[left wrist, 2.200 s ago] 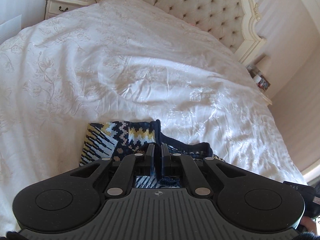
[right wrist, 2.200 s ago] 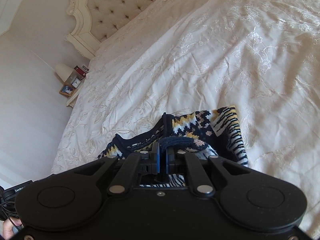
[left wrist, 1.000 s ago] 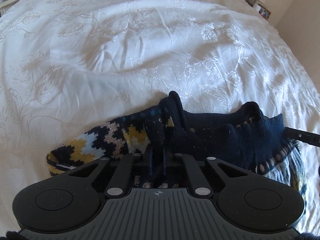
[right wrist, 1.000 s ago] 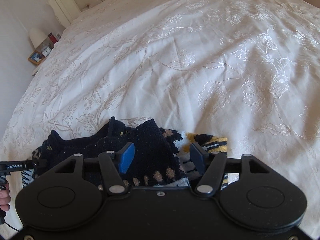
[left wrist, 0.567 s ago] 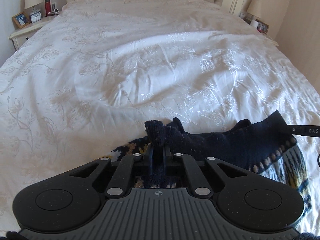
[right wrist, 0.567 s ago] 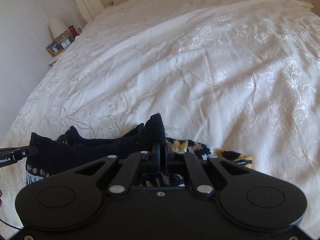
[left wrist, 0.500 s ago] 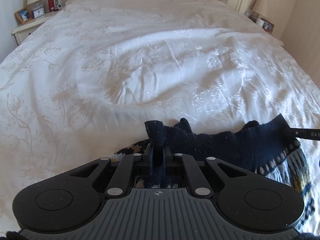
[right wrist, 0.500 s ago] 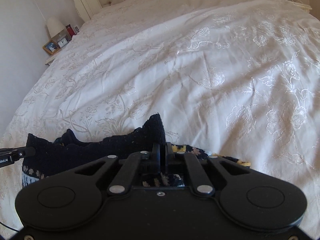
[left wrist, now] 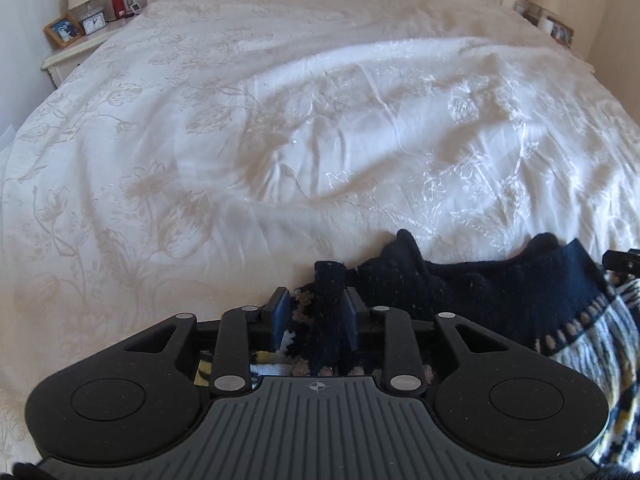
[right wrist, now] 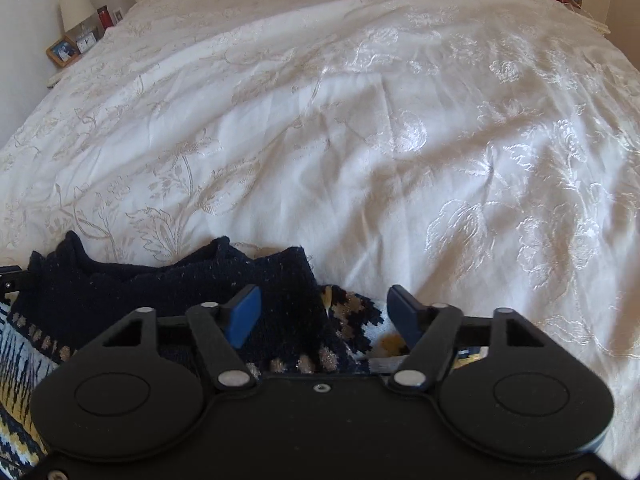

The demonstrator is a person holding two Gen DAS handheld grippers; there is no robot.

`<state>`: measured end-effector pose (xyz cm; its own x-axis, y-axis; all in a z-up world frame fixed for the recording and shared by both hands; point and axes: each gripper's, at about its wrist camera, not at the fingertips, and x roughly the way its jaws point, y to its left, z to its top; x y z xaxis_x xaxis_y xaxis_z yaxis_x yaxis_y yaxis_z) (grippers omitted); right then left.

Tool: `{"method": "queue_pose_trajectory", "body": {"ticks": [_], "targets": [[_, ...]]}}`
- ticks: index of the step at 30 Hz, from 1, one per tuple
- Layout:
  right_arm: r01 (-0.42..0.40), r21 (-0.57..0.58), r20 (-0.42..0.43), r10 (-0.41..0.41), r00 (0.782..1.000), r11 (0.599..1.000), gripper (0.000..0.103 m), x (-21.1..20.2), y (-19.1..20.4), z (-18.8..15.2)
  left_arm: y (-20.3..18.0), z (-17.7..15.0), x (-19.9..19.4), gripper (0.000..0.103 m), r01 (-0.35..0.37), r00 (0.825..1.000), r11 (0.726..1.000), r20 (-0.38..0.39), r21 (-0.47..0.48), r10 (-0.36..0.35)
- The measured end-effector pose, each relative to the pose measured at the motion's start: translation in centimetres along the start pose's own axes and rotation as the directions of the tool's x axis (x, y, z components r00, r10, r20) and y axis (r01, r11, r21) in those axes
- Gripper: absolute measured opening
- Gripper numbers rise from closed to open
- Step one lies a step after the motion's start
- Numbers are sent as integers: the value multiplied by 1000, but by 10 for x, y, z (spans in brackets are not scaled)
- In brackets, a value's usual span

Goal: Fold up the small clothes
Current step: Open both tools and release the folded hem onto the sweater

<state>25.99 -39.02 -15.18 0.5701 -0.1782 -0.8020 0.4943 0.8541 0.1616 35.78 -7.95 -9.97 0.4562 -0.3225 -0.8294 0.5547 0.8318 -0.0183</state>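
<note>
- One garment is in play: a small dark navy knitted jumper with yellow, pale blue and white patterned bands (left wrist: 472, 292), lying at the near edge of the white embroidered bedspread (left wrist: 320, 120), right under both tools.
- It lies doubled over: a plain navy layer sits on top of the patterned layer, which shows beneath it at the outer ends in both wrist views. I judge at least one fold laid down.
- The left gripper (left wrist: 314, 314) has its blue-padded jaws parted, with an upright tuft of navy knit standing between them; it leans on the right-hand pad and is clear of the left one, so nothing is clamped.
- The right gripper (right wrist: 324, 312) has its jaws spread wide above a navy corner of the jumper, and neither pad presses on the cloth.
- With both tools slack, the fold looks just released, to my eye.
- What is left, I would guess, is a further fold to make the bundle compact and some smoothing, since the top edge is lumpy and uneven.
- Whether other clothes wait to be folded cannot be seen; the rest of the bedspread shows only creases.
</note>
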Motion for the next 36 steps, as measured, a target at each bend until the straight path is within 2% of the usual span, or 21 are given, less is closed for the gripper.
{"method": "queue_pose_trajectory", "body": {"ticks": [1,5,12,16,18,20,21,22,23,26,32,34,36], "targets": [[1,6,13,-1,1000,1000,80,-9,0,-2,0,-1,-11,39,8,1000,1000,5,-11,-8],[-2,8,15,1,1000,1000,98,-37,9,-20,-5,-21,-41,45,28,1000,1000,-10,-6,-28],[2,-65,-75,-7,997,998,102,-64,37,-72,-30,-91,-57,46,38,992,993,-127,108,-24],[64,-142,-143,-85,986,988,102,-64,47,-104,-29,-128,-49,46,10,982,992,-189,126,14],[122,-141,-196,-149,969,982,102,-59,42,-118,-23,-142,-45,46,-13,977,993,-211,121,39],[194,-116,-257,-218,942,974,102,-52,27,-130,-15,-149,-39,49,-23,975,994,-218,111,46],[217,-82,-281,-231,931,973,102,-49,17,-134,-11,-152,-36,56,-21,974,994,-222,104,44],[231,-29,-305,-228,924,973,102,-48,6,-138,-9,-153,-34,66,-33,972,995,-230,99,55],[242,36,-327,-218,920,970,102,-48,-4,-141,-5,-153,-31,70,-41,969,996,-239,82,59],[234,195,-349,-156,924,953,102,-52,-26,-147,6,-151,-24,78,-40,964,999,-262,-10,36],[194,238,-329,-109,938,952,102,-64,-28,-153,11,-156,-20,89,-51,971,998,-234,-34,42],[176,252,-329,-87,940,952,102,-72,-25,-166,13,-162,-20,100,-71,975,996,-215,-55,58],[172,244,-327,-86,941,955,102,-75,-23,-175,17,-168,-18,103,-79,978,993,-200,-86,60]]}}
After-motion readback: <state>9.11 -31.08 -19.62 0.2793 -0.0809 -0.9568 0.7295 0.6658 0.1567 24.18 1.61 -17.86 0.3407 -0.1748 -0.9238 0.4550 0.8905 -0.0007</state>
